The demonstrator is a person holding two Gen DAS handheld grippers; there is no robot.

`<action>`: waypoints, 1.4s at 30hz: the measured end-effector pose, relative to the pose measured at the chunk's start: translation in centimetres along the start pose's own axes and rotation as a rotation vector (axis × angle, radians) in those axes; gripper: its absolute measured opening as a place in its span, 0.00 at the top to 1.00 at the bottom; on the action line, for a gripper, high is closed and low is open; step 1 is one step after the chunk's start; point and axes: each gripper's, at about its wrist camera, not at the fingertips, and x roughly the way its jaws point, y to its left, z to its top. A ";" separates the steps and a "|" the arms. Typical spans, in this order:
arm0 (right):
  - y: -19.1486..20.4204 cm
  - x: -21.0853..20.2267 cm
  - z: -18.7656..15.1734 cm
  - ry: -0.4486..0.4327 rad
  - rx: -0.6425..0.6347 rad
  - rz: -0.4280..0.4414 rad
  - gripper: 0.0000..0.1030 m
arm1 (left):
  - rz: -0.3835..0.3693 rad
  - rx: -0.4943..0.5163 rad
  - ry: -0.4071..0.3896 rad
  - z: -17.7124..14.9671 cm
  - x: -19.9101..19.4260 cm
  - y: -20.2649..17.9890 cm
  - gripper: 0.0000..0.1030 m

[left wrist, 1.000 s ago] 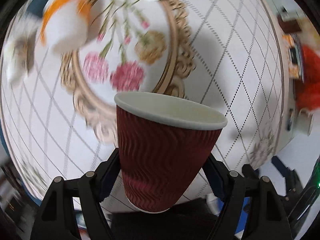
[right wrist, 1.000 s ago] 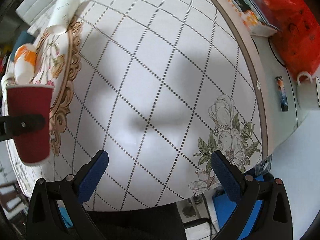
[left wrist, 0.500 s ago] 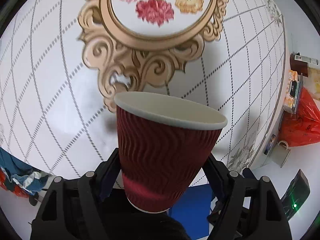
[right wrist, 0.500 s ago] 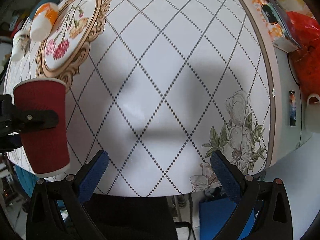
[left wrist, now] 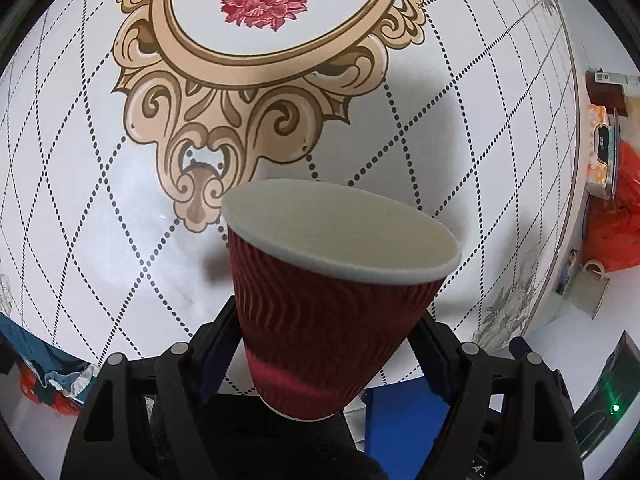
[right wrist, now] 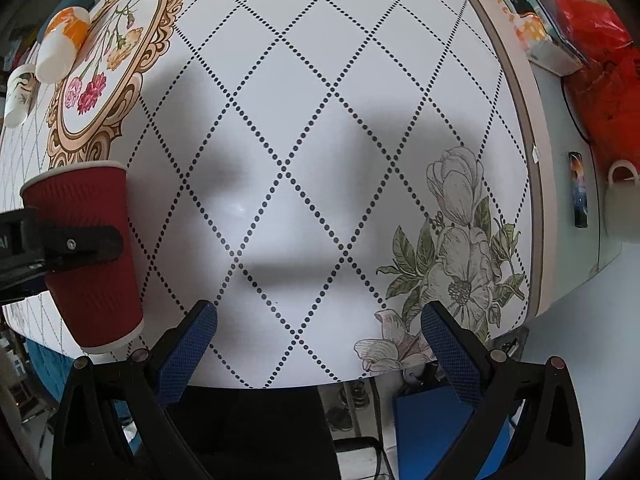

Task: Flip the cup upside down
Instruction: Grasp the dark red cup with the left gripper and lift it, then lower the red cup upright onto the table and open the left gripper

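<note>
A red ribbed paper cup [left wrist: 332, 316] is pinched at its lower half between the two fingers of the left tool [left wrist: 324, 344]. The cup is held in the air above the near edge of the worktop [left wrist: 440, 100], a round white top with a dotted diamond grid and a floral medallion [left wrist: 264, 20]. Its long axis runs from the narrow base, nearest the camera, up to the open white rim, which faces away and slightly upward. From the right wrist view the cup [right wrist: 86, 252] stands mouth-up at the far left, gripped at mid-height. The right tool [right wrist: 318, 350] is spread wide, holding nothing, well apart from the cup. The left is plainly the one placed to turn the cup; flipping likely needs its axis rotated until the rim faces the worktop.
</note>
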 end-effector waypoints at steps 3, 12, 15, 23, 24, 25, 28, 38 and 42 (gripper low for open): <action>-0.4 -0.3 0.0 -0.003 0.005 -0.002 0.00 | 0.006 0.002 0.007 0.1 0.1 -0.2 0.24; -0.2 -1.4 1.0 -0.016 0.016 -0.005 0.00 | 0.038 0.033 -0.008 0.0 0.9 -2.0 0.15; 0.0 -1.6 1.1 -0.019 0.019 -0.003 0.00 | 0.034 0.033 -0.016 -0.1 0.6 -1.8 0.14; 0.2 -3.2 0.6 -0.031 0.026 0.022 0.00 | 0.024 0.054 -0.076 -1.3 -3.5 -0.5 0.11; 0.1 -3.3 0.4 -0.034 0.028 0.032 0.00 | 0.023 0.060 -0.091 -1.5 -4.2 -0.5 0.11; 0.1 -3.8 0.2 -0.039 0.031 0.041 0.00 | 0.026 0.067 -0.109 -1.8 -5.0 -0.4 0.11; 0.4 -5.5 -0.5 -0.056 0.030 0.076 0.00 | 0.061 0.093 -0.170 -3.1 -7.6 0.0 0.11; 5.2 -10.4 -3.7 -0.122 -0.019 0.158 0.00 | 0.177 0.097 -0.299 -7.3 -11.7 4.9 0.11; 7.6 -11.8 -4.6 -0.139 -0.033 0.147 0.00 | 0.187 0.093 -0.306 -8.1 -12.2 7.9 0.11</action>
